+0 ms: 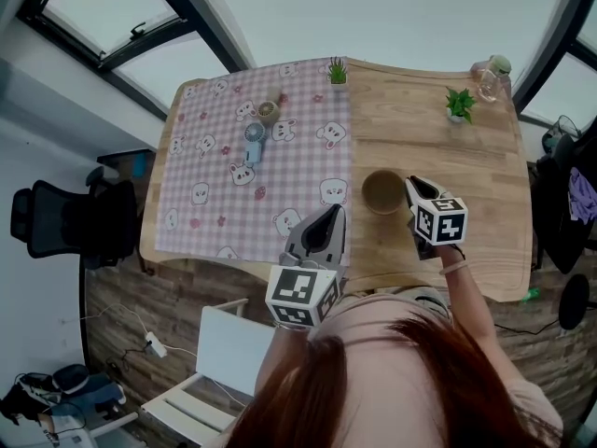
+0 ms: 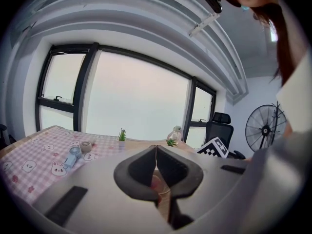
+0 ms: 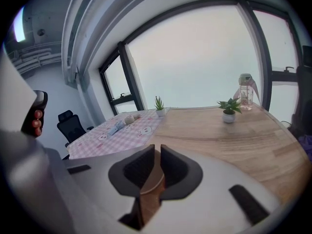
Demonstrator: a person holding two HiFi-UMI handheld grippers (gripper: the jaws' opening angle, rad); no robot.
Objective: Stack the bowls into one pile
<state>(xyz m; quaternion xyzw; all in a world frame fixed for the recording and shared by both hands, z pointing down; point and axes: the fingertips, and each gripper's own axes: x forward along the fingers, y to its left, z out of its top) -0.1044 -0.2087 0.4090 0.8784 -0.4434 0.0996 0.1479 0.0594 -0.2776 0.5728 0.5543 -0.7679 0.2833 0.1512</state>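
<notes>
At the desk's [image 1: 485, 241] bare wooden half, we pinch the brown bowl [image 1: 381, 192] by its rim in the right tool [image 1: 411, 186], seemingly for carrying; the left tool [image 1: 332, 213] hangs closed, empty.

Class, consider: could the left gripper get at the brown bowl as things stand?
Probably yes. Only bare table lies between the left gripper and the brown bowl; the right gripper pinches its far rim. Left's jaws are together, so they must open first.
</notes>
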